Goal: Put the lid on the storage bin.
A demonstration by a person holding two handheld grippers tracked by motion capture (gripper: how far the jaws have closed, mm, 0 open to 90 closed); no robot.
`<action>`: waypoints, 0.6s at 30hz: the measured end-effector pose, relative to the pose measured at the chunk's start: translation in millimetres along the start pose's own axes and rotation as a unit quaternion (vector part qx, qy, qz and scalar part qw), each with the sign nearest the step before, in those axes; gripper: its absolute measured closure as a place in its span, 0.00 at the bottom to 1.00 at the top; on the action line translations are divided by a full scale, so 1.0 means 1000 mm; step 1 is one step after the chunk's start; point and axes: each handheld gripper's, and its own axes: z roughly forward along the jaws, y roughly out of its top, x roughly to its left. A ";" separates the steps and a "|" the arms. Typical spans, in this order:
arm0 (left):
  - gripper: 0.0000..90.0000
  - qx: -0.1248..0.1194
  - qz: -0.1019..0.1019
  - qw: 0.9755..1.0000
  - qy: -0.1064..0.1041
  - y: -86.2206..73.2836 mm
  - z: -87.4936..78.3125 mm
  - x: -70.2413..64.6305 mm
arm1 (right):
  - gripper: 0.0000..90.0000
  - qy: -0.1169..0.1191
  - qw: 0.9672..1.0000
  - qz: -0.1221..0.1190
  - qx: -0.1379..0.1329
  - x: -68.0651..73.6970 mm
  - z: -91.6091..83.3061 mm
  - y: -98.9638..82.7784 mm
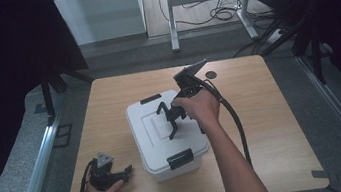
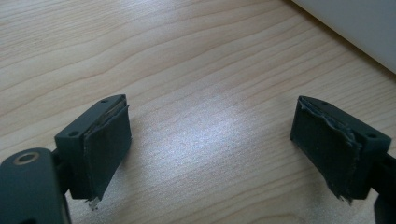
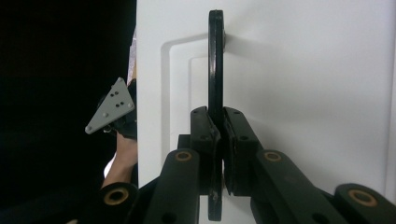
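While high view blurs it: right tool point(image 3: 218, 140) clenched on box point(image 1: 163, 132) handle point(image 3: 215, 70); left tool point(image 2: 210, 140) released.

We see the white box point(image 1: 166, 137) taking up the centre of the table point(image 1: 274, 127), its raised black handle point(image 1: 167, 119) blocking passage across the lid. Bare wood lies wide at right and along the upper edge; at lower left the left gripper point(image 1: 127, 171) narrows the strip just beside the box.

High view overhead, tool views close
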 end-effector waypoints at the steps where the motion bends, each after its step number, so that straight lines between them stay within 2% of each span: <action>1: 0.14 0.000 0.000 1.000 0.000 0.000 0.000 0.000 | 0.93 -0.002 1.000 0.006 -0.001 0.000 0.000 0.001; 11: 0.14 0.000 0.001 1.000 -0.001 0.000 0.000 0.000 | 0.94 -0.010 0.999 0.034 -0.009 -0.001 0.006 0.006; 18: 0.14 0.000 -0.001 1.000 -0.001 0.000 0.000 0.000 | 0.94 -0.009 0.999 0.038 -0.005 -0.006 0.012 0.004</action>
